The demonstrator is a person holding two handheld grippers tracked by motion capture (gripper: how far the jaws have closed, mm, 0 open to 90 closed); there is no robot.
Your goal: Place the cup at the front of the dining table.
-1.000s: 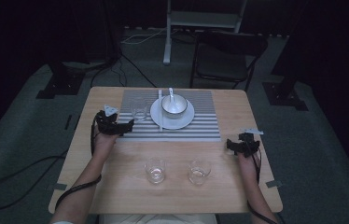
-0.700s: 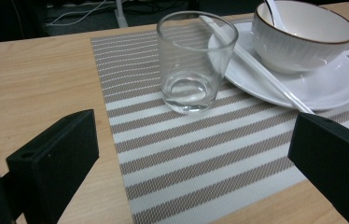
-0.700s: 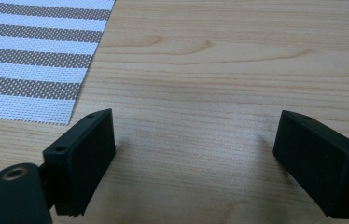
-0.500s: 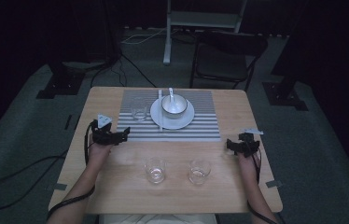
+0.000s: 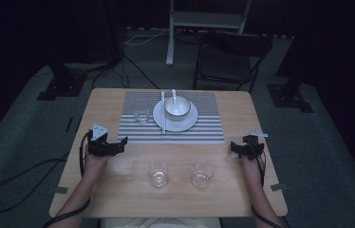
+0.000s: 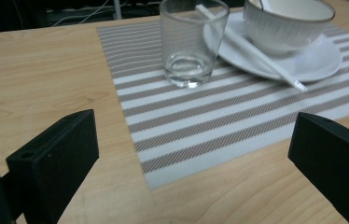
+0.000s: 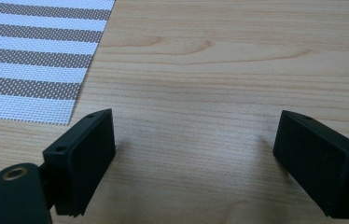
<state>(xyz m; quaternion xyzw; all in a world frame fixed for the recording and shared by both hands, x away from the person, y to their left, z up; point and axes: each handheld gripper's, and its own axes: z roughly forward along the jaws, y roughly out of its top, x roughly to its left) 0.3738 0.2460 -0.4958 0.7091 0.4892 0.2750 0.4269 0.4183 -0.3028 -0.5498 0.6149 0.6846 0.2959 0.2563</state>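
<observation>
My left gripper (image 5: 120, 144) rests open on the wood at the table's left, just off the front left corner of the striped placemat (image 5: 180, 134). In the left gripper view its jaws (image 6: 196, 154) stand wide apart with nothing between them, facing an empty glass (image 6: 189, 42) on the mat. Beside that glass a white plate (image 6: 312, 60) carries a bowl (image 6: 287, 23) and a white chopstick (image 6: 252, 49). My right gripper (image 5: 235, 147) lies open on bare wood at the table's right, off the mat's corner (image 7: 32, 60).
Two more empty glasses (image 5: 157, 172) (image 5: 202, 174) stand on the wood near the front edge between my forearms. A spoon (image 5: 174, 95) sits in the bowl (image 5: 177, 107). A dark chair (image 5: 228, 61) stands behind the table.
My left gripper has drawn back from beside the glass on the mat toward the front of the table, still open. The right gripper has not moved.
</observation>
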